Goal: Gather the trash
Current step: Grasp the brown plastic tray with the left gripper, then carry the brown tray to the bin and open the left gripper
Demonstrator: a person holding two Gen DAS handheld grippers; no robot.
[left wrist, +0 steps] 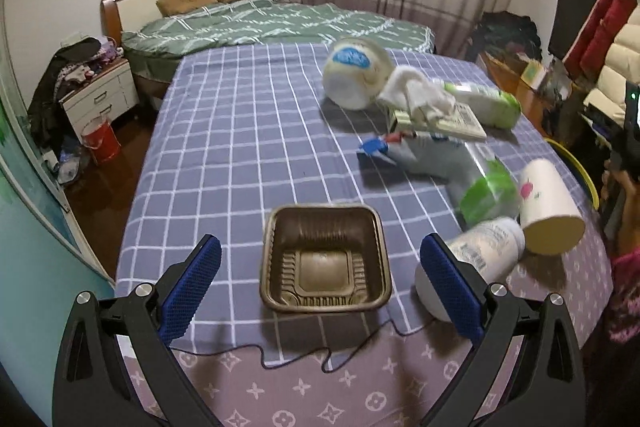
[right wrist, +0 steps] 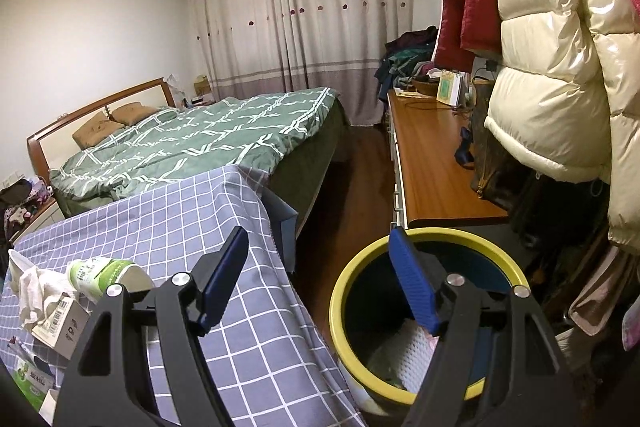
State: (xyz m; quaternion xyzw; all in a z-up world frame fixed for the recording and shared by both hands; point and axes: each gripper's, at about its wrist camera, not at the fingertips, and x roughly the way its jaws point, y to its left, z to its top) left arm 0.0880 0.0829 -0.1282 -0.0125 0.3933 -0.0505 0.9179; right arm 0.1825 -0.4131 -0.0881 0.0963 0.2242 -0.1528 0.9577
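On the counter (left wrist: 224, 131), draped in a blue-grey cloth with a white grid, I see a brown, ribbed, square plastic tray (left wrist: 325, 259) lying open side up, squarely ahead of my left tool (left wrist: 320, 269). Its blue pads stand spread wide, one on either side of the tray, pinching nothing. Just beside the right-hand pad lies a white plastic bottle (left wrist: 478, 259) on its side, and touching it, farther right, a cream paper cup with a pink print (left wrist: 550, 207), also tipped over. Beyond these I make out a green-and-clear crumpled wrapper (left wrist: 490, 193), a flat printed carton (left wrist: 456, 125), a crumpled white tissue (left wrist: 416, 89), a green-labelled bottle (left wrist: 486, 101) lying flat, and a white round tub with a blue label (left wrist: 358, 73) on its side. From the right wrist view, my right tool (right wrist: 320, 279) hangs with its pads well apart and nothing between them, above the counter's edge and a yellow-rimmed dark bin (right wrist: 348, 291) on the floor. White crumpled matter lies inside the bin.
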